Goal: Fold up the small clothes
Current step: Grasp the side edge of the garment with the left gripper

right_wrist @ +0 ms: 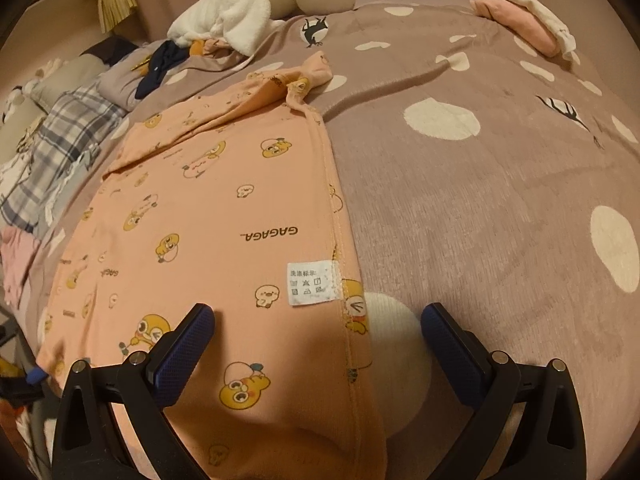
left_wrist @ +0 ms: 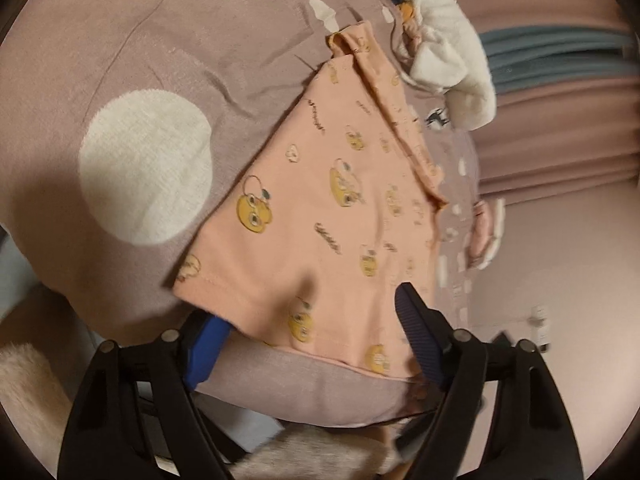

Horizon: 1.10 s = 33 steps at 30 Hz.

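Observation:
A peach shirt printed with yellow ducks lies spread on the mauve dotted blanket, inside out, with its white care label showing. My right gripper is open and straddles the shirt's seamed side edge near the hem, one finger over the cloth and the other over the blanket. In the left wrist view the same shirt runs away from me. My left gripper stands wide at its near hem. Its bright blue finger is partly tucked under the hem and the dark finger lies on top. The cloth looks loose between them.
A white plush toy and a navy garment lie at the blanket's far edge. Folded pink and cream clothes sit at the far right. A plaid cloth lies to the left. Pink curtains hang behind.

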### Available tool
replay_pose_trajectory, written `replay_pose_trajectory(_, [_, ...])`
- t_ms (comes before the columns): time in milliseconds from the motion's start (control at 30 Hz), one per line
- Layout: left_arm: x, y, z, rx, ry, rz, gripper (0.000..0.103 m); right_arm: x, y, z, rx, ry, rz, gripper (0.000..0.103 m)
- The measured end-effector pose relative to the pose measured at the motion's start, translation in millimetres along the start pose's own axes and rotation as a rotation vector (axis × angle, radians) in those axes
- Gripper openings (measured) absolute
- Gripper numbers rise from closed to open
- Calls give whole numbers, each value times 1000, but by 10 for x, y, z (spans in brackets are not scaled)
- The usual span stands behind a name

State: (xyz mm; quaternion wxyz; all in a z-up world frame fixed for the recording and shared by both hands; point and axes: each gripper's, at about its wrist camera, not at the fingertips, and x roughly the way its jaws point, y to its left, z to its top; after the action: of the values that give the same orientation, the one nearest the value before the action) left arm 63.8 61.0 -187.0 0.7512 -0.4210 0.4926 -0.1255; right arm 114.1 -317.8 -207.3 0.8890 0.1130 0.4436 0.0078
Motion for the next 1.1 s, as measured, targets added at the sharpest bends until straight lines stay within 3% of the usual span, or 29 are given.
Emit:
replay_pose_trajectory(100, [14, -69, -23, 71, -5, 40, 76, 1, 6, -4, -5, -1, 2, 103])
replay_pose_trajectory(367, [-140, 12, 63, 109, -71, 141, 76, 10, 30, -1, -34, 0, -10, 103])
replay_pose_trajectory(567, [-148, 110, 83, 84, -84, 127, 73, 1, 22, 8, -23, -3, -3, 103])
replay_pose_trajectory(767, [-18, 4, 36, 135, -43, 128, 73, -92, -208, 6, 92, 13, 165, 103])
replay_pose_trajectory(933, [29, -85, -8, 185, -66, 172, 73, -192, -341, -74, 159, 61, 294, 103])
replay_pose_trajectory(1033, [51, -103, -36, 188, -81, 161, 57, -259, -369, -149, 160, 97, 353, 103])
replay_pose_trajectory(1100, [82, -117, -51, 190, -79, 144, 41, -284, -416, -178, 178, 114, 409, 103])
